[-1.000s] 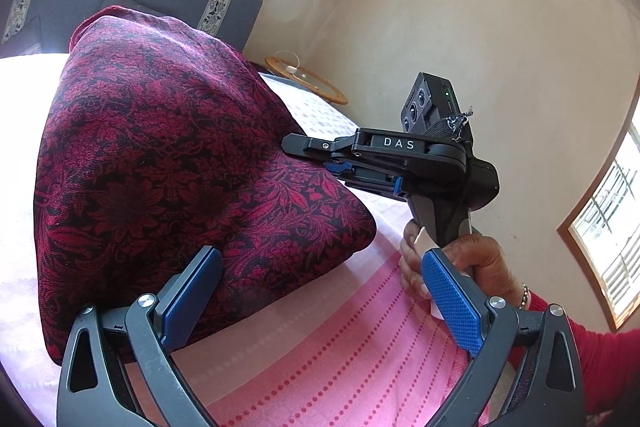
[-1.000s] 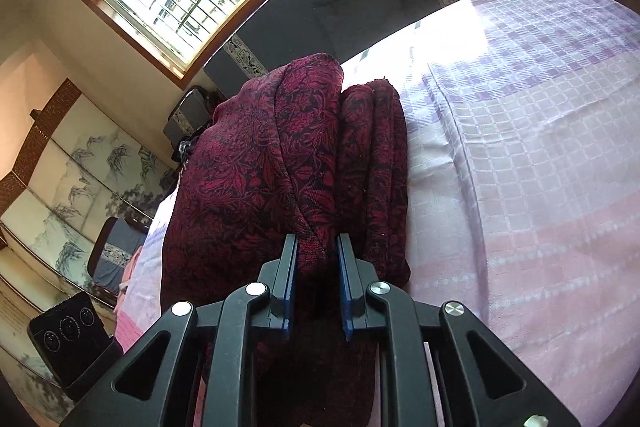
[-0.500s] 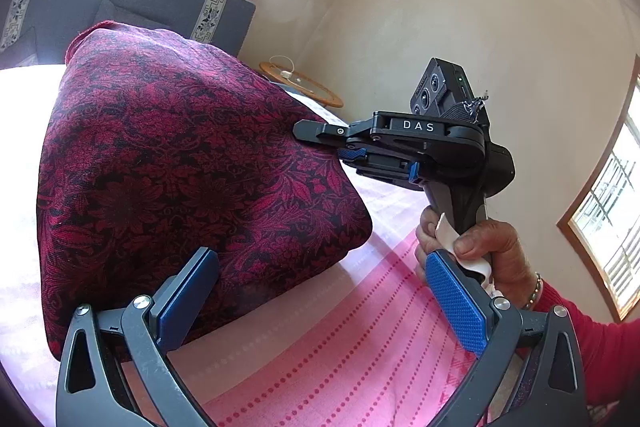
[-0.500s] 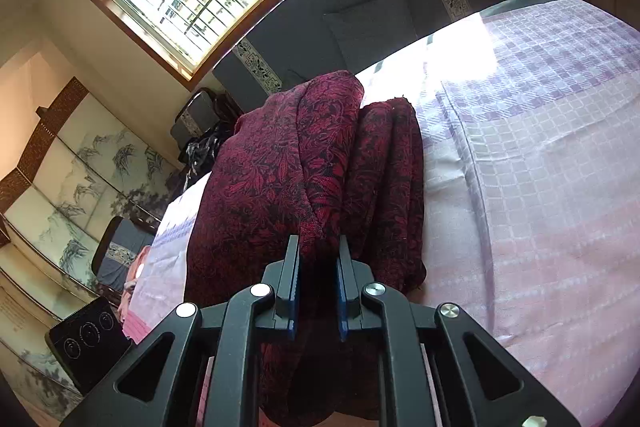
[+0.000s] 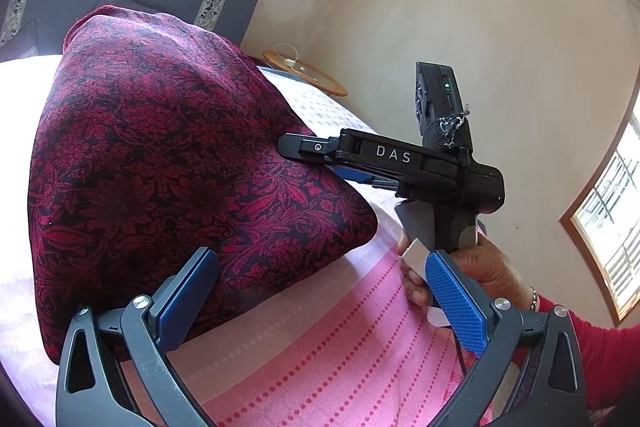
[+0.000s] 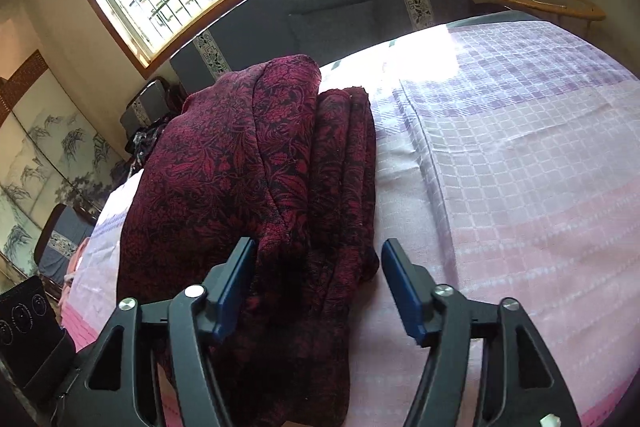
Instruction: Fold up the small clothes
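Note:
A dark red floral cloth point(image 5: 168, 179) lies folded in a thick stack on the pink and lilac bed sheet point(image 5: 320, 359). My left gripper point(image 5: 320, 299) stands open just above the sheet, with its left pad against the near corner of the cloth. In the right wrist view the cloth point(image 6: 240, 155) shows its folded layers end-on. My right gripper point(image 6: 320, 267) is opening around the near end of the fold, and the pads no longer press on it. From the left wrist view, the right gripper point(image 5: 320, 163) reaches in over the cloth's right edge.
A person's hand point(image 5: 480, 267) holds the right gripper's handle. A round wooden side table point(image 6: 552, 1) stands past the bed's far corner. A grey headboard point(image 6: 340, 7) runs under the window. A black box point(image 6: 28, 319) sits at the left edge.
The right gripper's jaws, shut on the cloth's fold before, have spread wide and let it go. The fold has settled onto the stack. The left gripper has kept still.

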A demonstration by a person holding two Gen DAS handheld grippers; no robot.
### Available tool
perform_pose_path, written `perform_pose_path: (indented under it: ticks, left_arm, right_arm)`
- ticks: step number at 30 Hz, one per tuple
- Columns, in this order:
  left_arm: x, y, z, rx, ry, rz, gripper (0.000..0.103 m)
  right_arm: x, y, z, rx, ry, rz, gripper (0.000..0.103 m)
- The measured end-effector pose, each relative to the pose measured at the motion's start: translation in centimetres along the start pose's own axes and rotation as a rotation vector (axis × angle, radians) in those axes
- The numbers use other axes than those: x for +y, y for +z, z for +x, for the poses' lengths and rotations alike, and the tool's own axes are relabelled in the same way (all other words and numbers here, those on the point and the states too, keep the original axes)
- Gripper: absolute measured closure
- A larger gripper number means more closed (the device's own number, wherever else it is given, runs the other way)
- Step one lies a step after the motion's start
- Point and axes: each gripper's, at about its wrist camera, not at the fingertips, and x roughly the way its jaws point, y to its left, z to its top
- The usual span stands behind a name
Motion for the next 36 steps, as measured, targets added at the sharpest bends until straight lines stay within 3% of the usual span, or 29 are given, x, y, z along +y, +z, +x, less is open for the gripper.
perform_pose_path:
  ticks: [1, 11, 13, 14, 19, 25, 36]
  left_arm:
    - [0.0, 0.0, 0.0, 0.000, 0.000, 0.001, 0.000]
    - [-0.5, 0.1, 0.3, 0.004, 0.012, 0.007, 0.000]
    - [-0.7, 0.0, 0.3, 0.005, 0.017, 0.010, 0.000]
    - [-0.7, -0.1, 0.4, 0.006, 0.020, 0.012, 0.000]
    - [-1.4, 0.1, 0.9, 0.019, 0.068, 0.038, 0.000]
    - [-2.6, 0.0, 1.8, 0.041, 0.156, 0.098, 0.000]
    - [-3.3, -0.5, 2.0, 0.037, 0.237, 0.141, 0.000]
  right_arm:
    - [-0.3, 0.0, 0.3, 0.005, -0.023, -0.004, 0.011]
    - [-2.5, 1.7, 3.3, 0.100, 0.195, 0.065, 0.014]
    - [-2.1, 1.9, 3.8, 0.105, 0.222, 0.051, 0.021]
    - [-2.0, 1.8, 4.0, 0.118, 0.231, 0.042, 0.031]
    - [-1.8, 1.4, 3.9, 0.124, 0.229, 0.019, 0.040]
    - [-1.4, 1.2, 3.8, 0.116, 0.204, -0.002, 0.041]
    - [0.6, 0.9, 3.6, 0.087, 0.134, -0.049, 0.041]
